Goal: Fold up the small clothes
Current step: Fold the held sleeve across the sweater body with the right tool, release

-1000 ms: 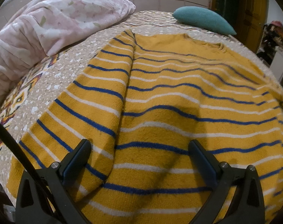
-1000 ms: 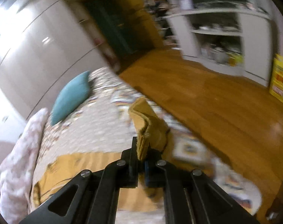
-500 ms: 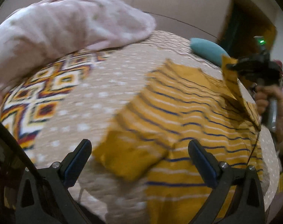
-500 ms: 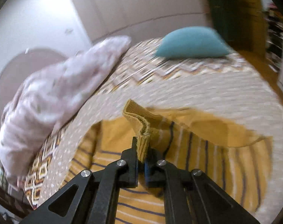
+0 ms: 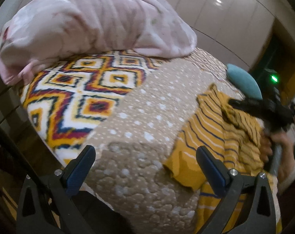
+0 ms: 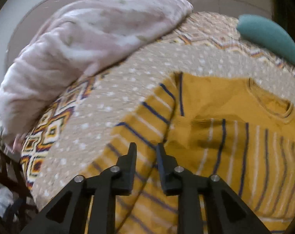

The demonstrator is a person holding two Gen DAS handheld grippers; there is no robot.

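**Claws apart over the striped sweater**

Sweater (image 6: 215, 136) lay spread on the bed (image 6: 112, 101), mustard with blue and white stripes, its neckline toward the teal pillow (image 6: 268, 37) and one sleeve folded in across the chest. A pink blanket (image 6: 85, 37) was heaped along the far side of the bed.

The right gripper (image 6: 146, 152) hovered low over the sweater near the sleeve's edge, its jaws parted by a narrow gap — nothing pinched between them; whether the tips touched the knit could not be told. In the left wrist view the same gripper (image 5: 244, 105) showed as a dark shape above the sweater (image 5: 215, 134), with the person's hand (image 5: 277, 146) on its handle.

The left gripper (image 5: 147, 163) was spread wide and empty, held off the bed's near corner. Its right finger (image 5: 209, 167) stood in front of the sweater's hem, its left finger over the dotted bedcover — neither clearly in contact with the cloth.
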